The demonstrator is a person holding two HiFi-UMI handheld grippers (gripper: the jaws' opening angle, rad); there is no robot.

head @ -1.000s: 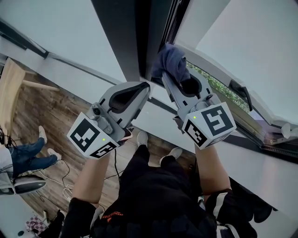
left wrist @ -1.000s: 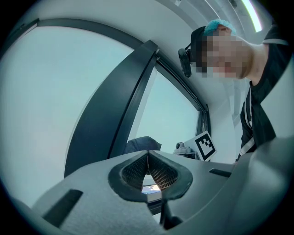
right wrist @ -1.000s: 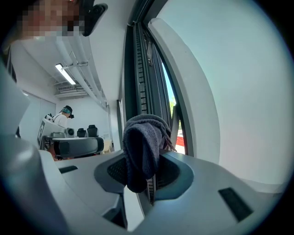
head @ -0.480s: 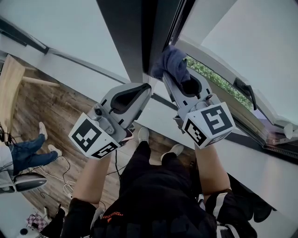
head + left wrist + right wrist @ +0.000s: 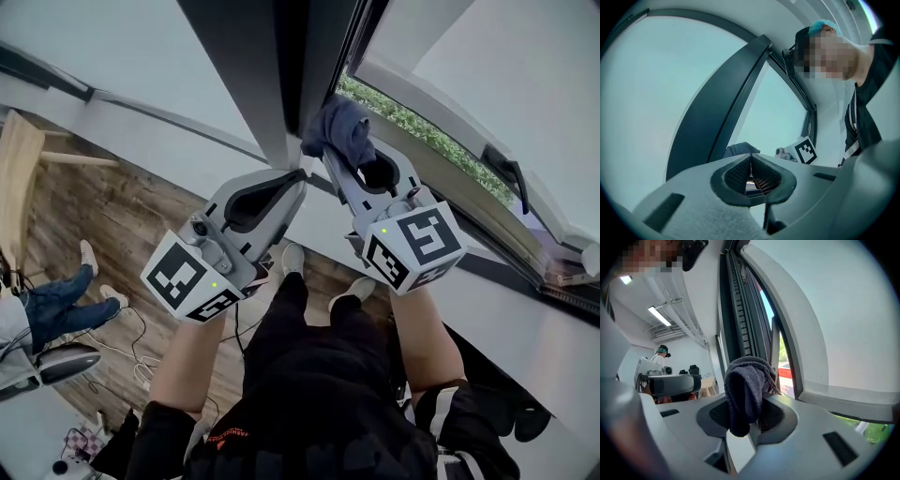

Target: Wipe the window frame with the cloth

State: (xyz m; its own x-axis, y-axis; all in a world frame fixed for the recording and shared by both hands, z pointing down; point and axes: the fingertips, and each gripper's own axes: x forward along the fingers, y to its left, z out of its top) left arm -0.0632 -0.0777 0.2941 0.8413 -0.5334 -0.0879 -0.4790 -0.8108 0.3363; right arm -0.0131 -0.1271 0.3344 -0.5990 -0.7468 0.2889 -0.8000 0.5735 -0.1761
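Two grippers point up at the dark window frame (image 5: 281,66). The right gripper (image 5: 328,161) has its fingers clamped on the grey-blue cloth (image 5: 341,131), which bunches above the tips right beside the frame. The left gripper (image 5: 296,180) hangs near it, its fingers pressed together with nothing between them.
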